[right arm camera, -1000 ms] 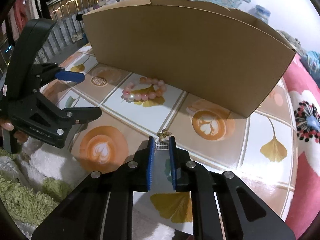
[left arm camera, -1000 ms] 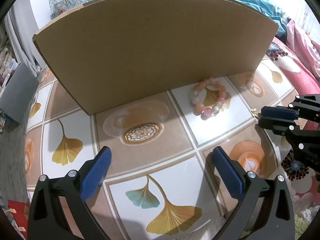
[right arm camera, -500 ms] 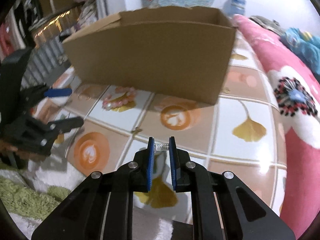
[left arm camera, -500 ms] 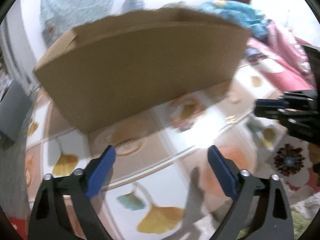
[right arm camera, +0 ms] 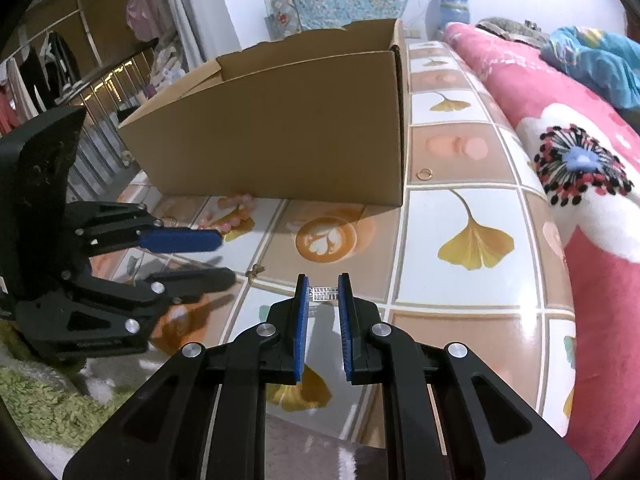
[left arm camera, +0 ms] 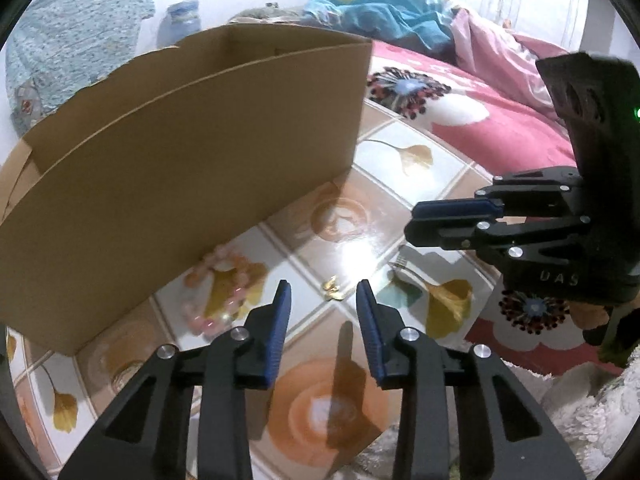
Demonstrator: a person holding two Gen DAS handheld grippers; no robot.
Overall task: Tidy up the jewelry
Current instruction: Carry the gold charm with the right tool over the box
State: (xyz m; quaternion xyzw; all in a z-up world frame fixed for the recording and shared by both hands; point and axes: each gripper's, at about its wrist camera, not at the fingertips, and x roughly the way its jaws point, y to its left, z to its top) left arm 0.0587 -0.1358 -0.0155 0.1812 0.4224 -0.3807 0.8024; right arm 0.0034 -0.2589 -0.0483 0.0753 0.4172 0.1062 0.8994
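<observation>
Right claw [right arm camera: 322, 294]: blue pads nearly together, pinching a small silver comb-like clip [right arm camera: 325, 293] at the fingertips, lifted clear of the table [right arm camera: 476, 300], near its front edge.

Left claw [left arm camera: 323, 294]: jaws have just been closing and now stand partly apart, nothing between the pads. It hangs above the front part of the table, with a small gold butterfly-shaped piece [left arm camera: 333, 293] lying on the tile just beyond its tips; seen from the right wrist camera this piece [right arm camera: 255, 270] sits between the two claws, untouched.

Further in: a pink and peach bead bracelet [left arm camera: 224, 296] lies flat on a ginkgo-leaf tile, just in front of the near wall of the cardboard box [right arm camera: 288, 128]. Contact with the wall cannot be told; the view is blurred.

The cardboard box stands open-topped across the middle of the table. Its contents are hidden.

Beside the box's right corner, a thin gold ring [right arm camera: 423, 174] lies on a tan tile, close to the table's right edge.

Beyond that edge: a pink floral blanket [right arm camera: 580, 168].
</observation>
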